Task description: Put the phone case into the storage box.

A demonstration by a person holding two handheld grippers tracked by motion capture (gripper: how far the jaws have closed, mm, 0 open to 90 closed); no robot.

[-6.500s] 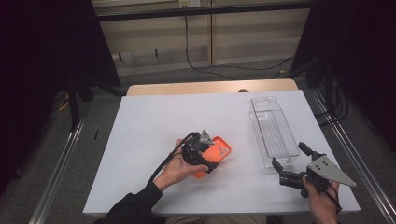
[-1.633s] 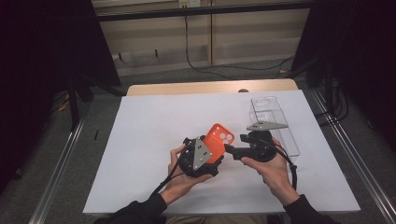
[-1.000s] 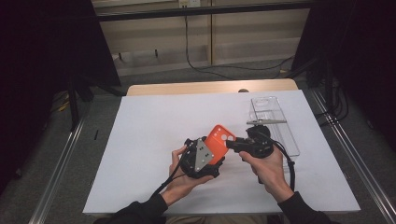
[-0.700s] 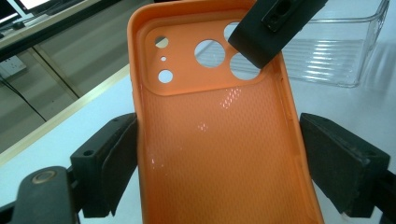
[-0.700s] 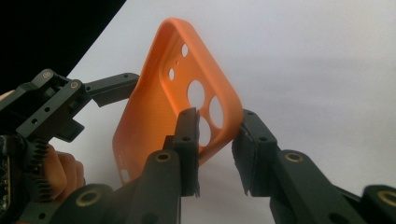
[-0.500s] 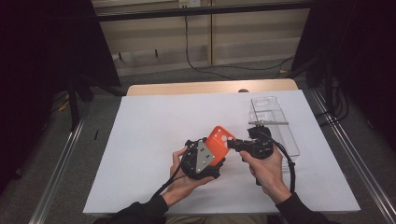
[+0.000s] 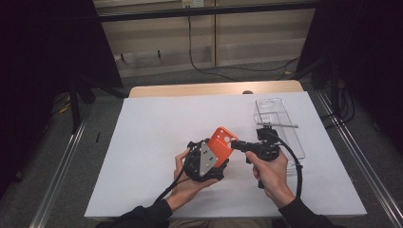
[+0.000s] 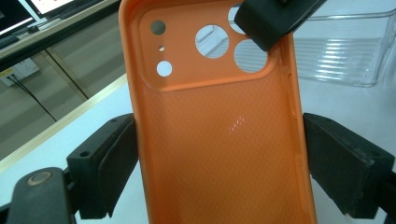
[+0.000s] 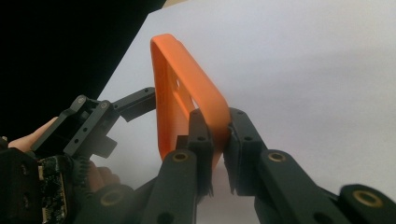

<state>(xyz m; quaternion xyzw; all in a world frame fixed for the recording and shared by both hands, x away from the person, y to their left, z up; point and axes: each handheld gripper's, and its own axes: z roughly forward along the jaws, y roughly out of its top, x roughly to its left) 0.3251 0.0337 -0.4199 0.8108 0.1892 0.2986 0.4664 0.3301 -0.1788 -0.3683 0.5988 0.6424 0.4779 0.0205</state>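
Phone case, orange: clamped across its sides by left gripper; right gripper pinched shut on its top edge. Handover apparently midway; clear tray presumably the destination.

No legible text.
No lettering, brand or number reads on the orange phone case; monitor at upper left too blurred to read.

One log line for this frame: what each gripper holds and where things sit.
left gripper: shut on orange phone case sides | right gripper: shut on case's camera-end edge | case: held above table | clear tray: right of hands
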